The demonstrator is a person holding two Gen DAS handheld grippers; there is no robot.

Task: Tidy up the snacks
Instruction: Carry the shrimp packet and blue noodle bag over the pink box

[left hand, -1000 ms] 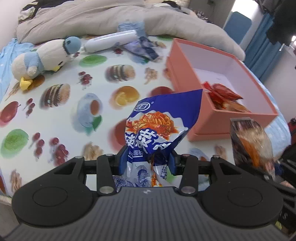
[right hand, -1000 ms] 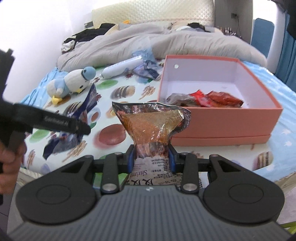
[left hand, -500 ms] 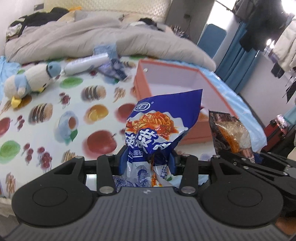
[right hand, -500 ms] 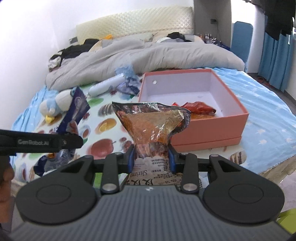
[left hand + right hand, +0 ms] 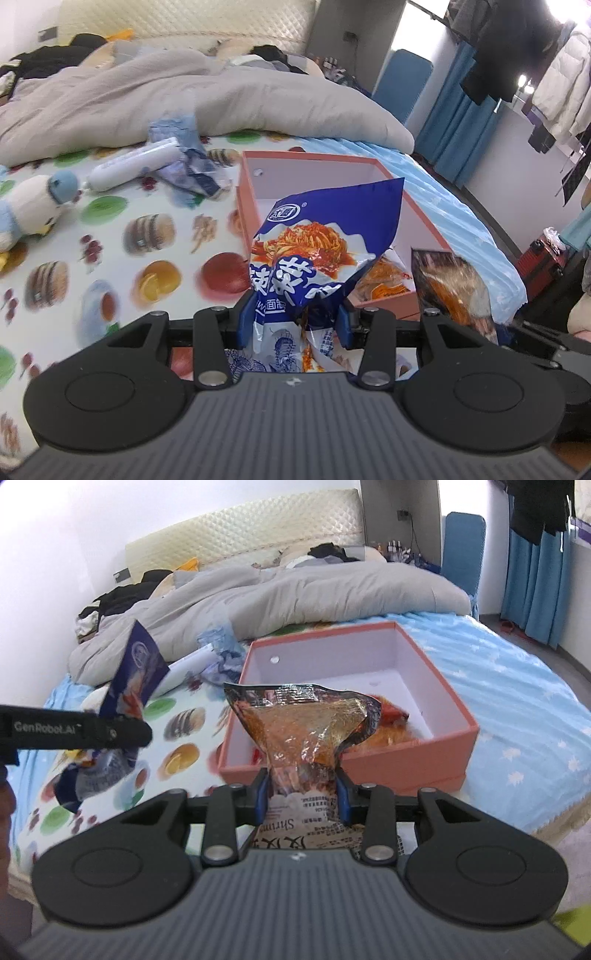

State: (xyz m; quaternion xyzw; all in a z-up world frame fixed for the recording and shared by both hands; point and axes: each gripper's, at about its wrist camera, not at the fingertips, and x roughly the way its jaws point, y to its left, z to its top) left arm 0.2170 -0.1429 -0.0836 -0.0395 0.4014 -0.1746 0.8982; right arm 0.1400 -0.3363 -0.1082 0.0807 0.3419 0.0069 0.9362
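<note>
My left gripper [image 5: 293,326] is shut on a blue snack bag [image 5: 317,251] printed with red noodles, held upright above the bed. My right gripper [image 5: 301,799] is shut on a clear brown shrimp snack bag [image 5: 306,731]. Ahead of both lies an open pink box [image 5: 424,753] with a white inside and several red and orange snack packs [image 5: 391,723] in its near corner. In the left wrist view the box [image 5: 247,199] stands behind the blue bag, and the brown bag [image 5: 454,288] shows at the right. The blue bag [image 5: 133,679] and left gripper arm [image 5: 74,731] appear at the left of the right wrist view.
A fruit-print sheet [image 5: 110,236] covers the bed. On it lie a plush penguin [image 5: 29,206], a white tube [image 5: 133,166] and crumpled blue wrappers [image 5: 192,170]. A grey duvet [image 5: 184,96] is heaped behind. Blue curtains [image 5: 532,583] and a red case [image 5: 543,258] stand at the right.
Both grippers have risen and drawn back from the bed, each still holding its bag. The box and sheet now look smaller and lower, and more of the room shows.
</note>
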